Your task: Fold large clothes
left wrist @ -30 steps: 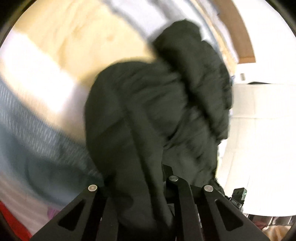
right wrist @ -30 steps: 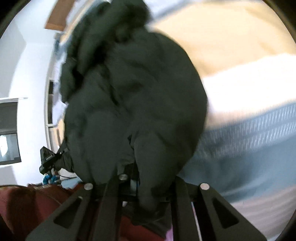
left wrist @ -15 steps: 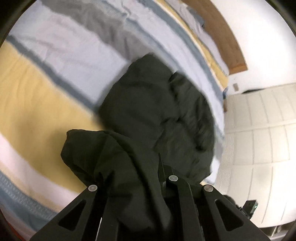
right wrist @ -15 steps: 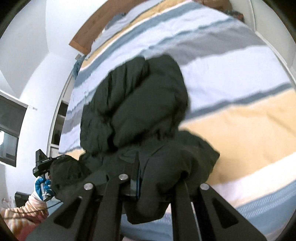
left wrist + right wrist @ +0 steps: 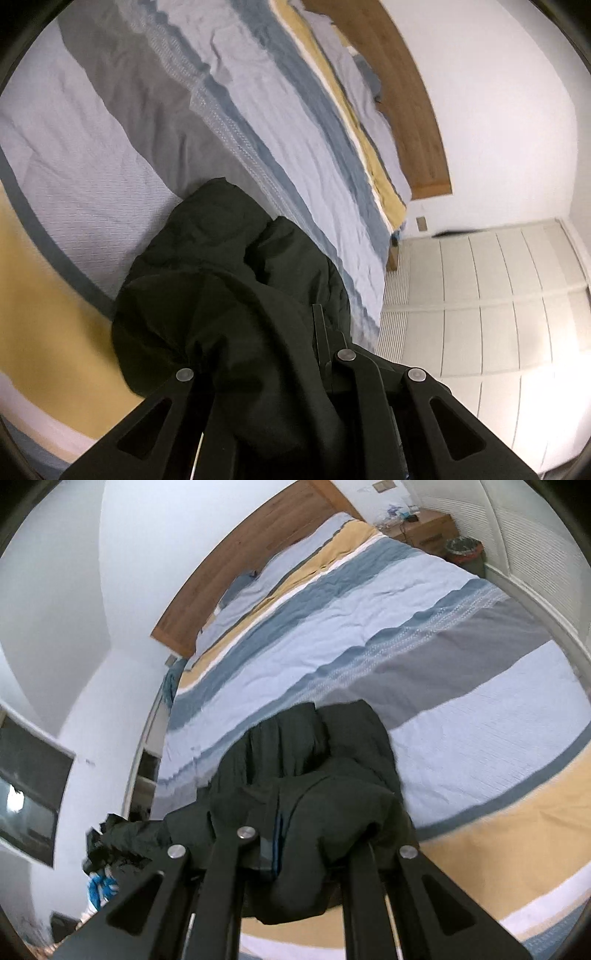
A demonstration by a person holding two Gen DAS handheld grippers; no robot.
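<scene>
1. Over the striped bed (image 5: pixel 424 635), your left hand-held gripper (image 5: pixel 280 369) clamps the dark garment (image 5: pixel 221 280).
2. Your right hand-held gripper (image 5: pixel 295 834) likewise pinches the garment's bunched edge; its far end rests on the bedspread.

Light: even, soft indoor light is being cast, shadows faint | Glare: wardrobe doors (image 5: pixel 517 387) are being washed out bottom right | Blur: striped bedspread (image 5: pixel 44 314) is being smeared at left edge; dark garment (image 5: pixel 314 775) detail is being lost | Distortion: straight headboard (image 5: pixel 240 561) is being bowed by fisheye, corners being vignetted black
</scene>
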